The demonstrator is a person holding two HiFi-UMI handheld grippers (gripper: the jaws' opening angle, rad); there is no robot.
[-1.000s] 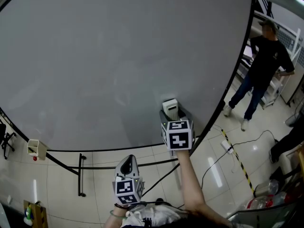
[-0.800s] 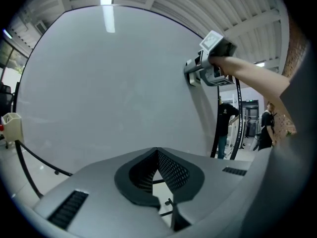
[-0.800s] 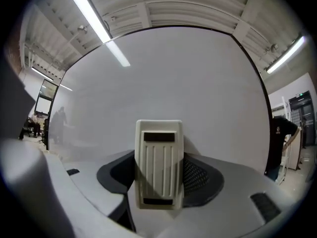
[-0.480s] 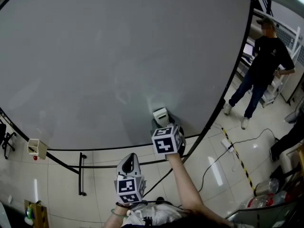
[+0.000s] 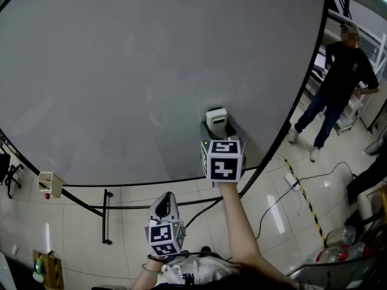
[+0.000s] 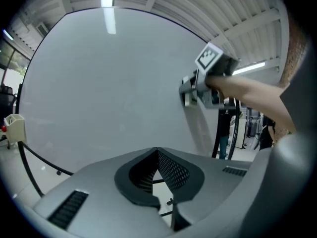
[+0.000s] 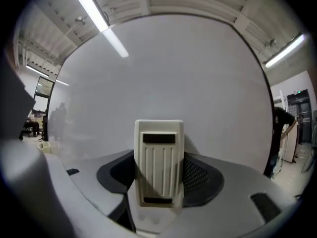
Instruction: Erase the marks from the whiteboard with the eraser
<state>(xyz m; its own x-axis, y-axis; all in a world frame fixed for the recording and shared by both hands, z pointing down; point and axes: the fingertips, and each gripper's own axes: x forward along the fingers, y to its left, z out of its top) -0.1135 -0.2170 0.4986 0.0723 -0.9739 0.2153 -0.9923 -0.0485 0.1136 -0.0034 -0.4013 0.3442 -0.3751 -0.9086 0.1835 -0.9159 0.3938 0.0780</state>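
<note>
At the far left, a small beige box [image 5: 47,183] is fixed to the lower frame of the whiteboard [image 5: 151,65]. Just right of it, a black stand leg [image 5: 106,219] rests on the tiled floor [image 5: 72,246].

The left gripper [image 5: 164,202] is held low, below the board's bottom edge and apart from its surface. In the left gripper view, the left gripper [image 6: 157,153] has its jaws brought together at the tips, with nothing between them.

The whiteboard fills most of the head view. Its surface is pale grey, with only a faint smear [image 5: 154,118] visible in the lower middle area. No distinct writing can be made out.

The eraser [image 5: 216,121] sits on the lower right part of the board, near the bottom edge and right of the smear. It is a cream, ribbed block standing upright, its face towards the board. The right gripper [image 5: 217,133] is extended to the board. In the right gripper view, the right gripper [image 7: 158,180] is clamped on the eraser [image 7: 158,152], one jaw on either side.

Beyond the board's right edge, a person [image 5: 340,80] in dark clothing stands on the floor. A cable [image 5: 314,177] and a strip of yellow-and-black tape [image 5: 305,204] lie near the board's lower right corner.
</note>
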